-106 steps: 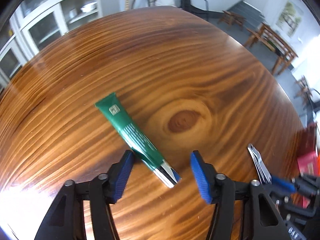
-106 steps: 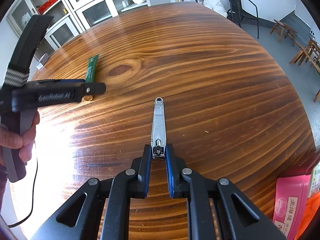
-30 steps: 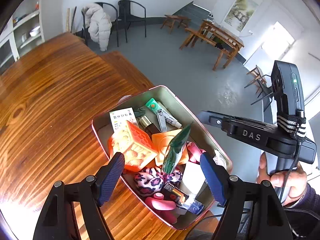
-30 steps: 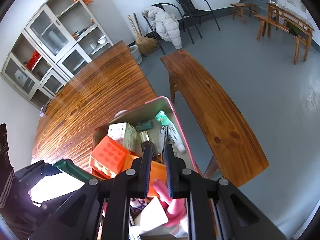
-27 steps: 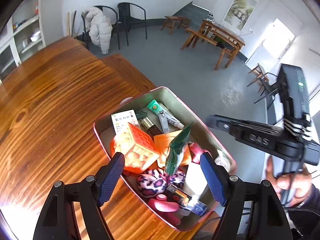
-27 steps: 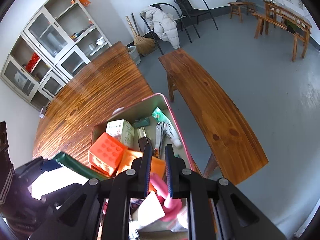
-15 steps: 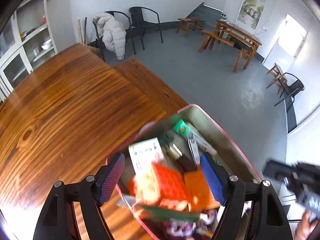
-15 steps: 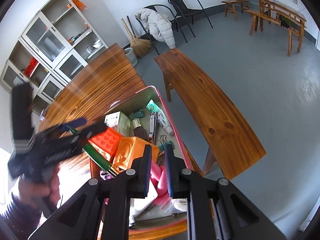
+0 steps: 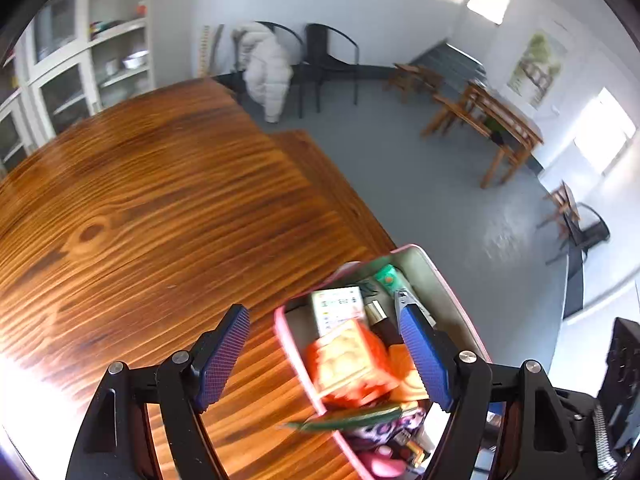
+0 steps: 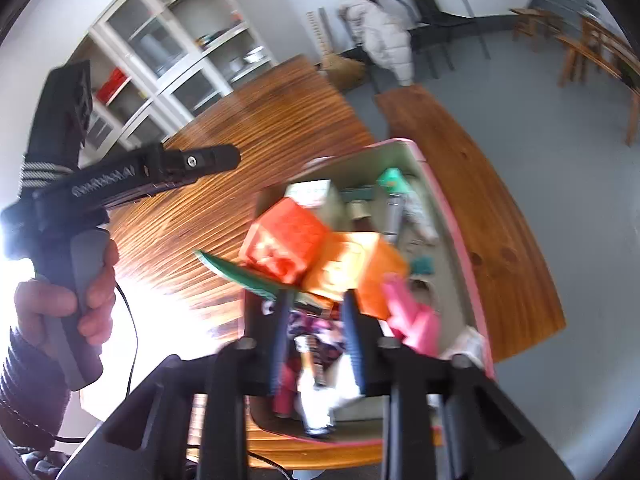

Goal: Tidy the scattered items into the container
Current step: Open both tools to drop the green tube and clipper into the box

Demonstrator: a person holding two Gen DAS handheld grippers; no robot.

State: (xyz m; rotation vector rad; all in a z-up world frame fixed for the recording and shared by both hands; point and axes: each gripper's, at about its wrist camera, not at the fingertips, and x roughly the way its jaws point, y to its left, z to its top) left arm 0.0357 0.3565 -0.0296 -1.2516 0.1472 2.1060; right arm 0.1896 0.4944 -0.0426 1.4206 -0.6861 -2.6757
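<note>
While both pairs of tongs hang over the pink-rimmed tin, this is how things lie.

Landmark: pink-rimmed tin [image 9: 452, 284] [image 10: 460, 240], an oblong metal container at the edge of the wooden surface [image 9: 140, 208] [image 10: 256, 128], packed nearly full.

Left tongs [image 9: 324, 354]: spread wide, nothing between the blue pads; one pad over the bare surface just outside the tin's near wall, the other over the tin's contents. In the right wrist view a hand [image 10: 80, 300] grips their black handle, out to the side of the tin.

Right tongs [image 10: 316, 328]: jaws opening, above the tin's near end; nothing is seen pressed between the pads, though the view is blurred.

Green tube [image 9: 352, 414] [image 10: 240, 276]: lies across the tin's near rim, one end poking out over the surface, the rest on top of the items inside.

Nail clipper [image 9: 406, 300] [image 10: 394, 214]: inside the tin, toward its far end, beside a green-capped tube [image 9: 386, 276].

Orange cube [image 9: 348, 354] [image 10: 288, 240]: inside the tin, at its middle, touching a second orange block [image 10: 360, 268].

White box [image 9: 338, 304]: inside the tin, behind the orange cube.

Pink item [image 10: 412, 316]: inside the tin, near end; too blurred to name.

Wooden bench [image 10: 480, 208]: on the floor just beyond the tin's far side.
</note>
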